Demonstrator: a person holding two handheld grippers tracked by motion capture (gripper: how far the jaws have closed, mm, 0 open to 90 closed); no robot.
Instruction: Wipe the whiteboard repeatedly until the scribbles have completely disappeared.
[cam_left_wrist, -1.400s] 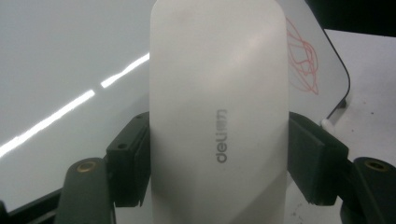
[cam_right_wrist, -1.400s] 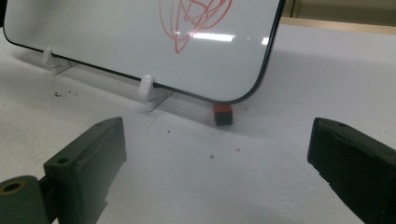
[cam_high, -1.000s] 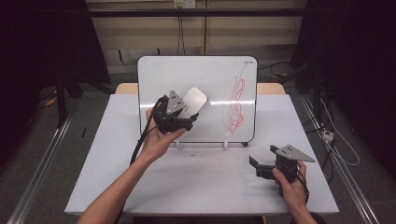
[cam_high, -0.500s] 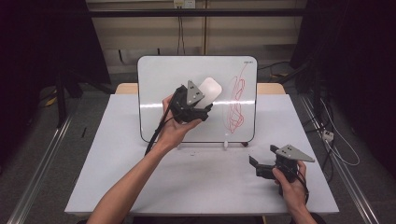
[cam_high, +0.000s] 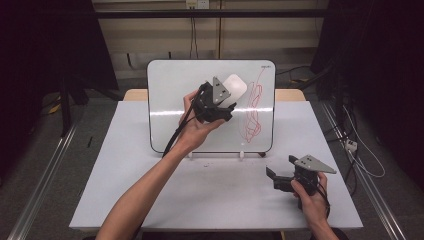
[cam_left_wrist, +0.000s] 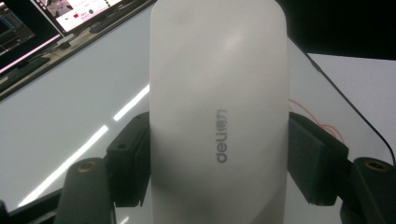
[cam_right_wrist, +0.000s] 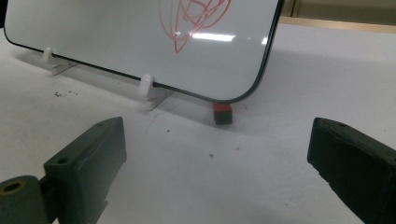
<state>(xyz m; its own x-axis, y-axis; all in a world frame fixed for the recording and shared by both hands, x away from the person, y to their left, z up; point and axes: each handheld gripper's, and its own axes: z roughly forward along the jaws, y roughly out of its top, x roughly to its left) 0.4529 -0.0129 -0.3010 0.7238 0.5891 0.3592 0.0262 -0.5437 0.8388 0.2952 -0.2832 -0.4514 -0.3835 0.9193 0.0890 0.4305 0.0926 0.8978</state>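
Tongs of the left hand (cam_high: 226, 100) are clamped on a white eraser (cam_high: 234, 88) held against the whiteboard (cam_high: 180, 85), just left of red scribbles (cam_high: 251, 107). Its grey printed brand mark shows in the left gripper view. Right tongs (cam_high: 272, 178) rest on the bench (cam_high: 125, 165), jaws apart, facing a small red block (cam_right_wrist: 222, 113) under the board's corner.

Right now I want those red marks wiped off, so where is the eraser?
In the high view the white eraser is clamped in the left gripper, held against the whiteboard just left of the red scribble.
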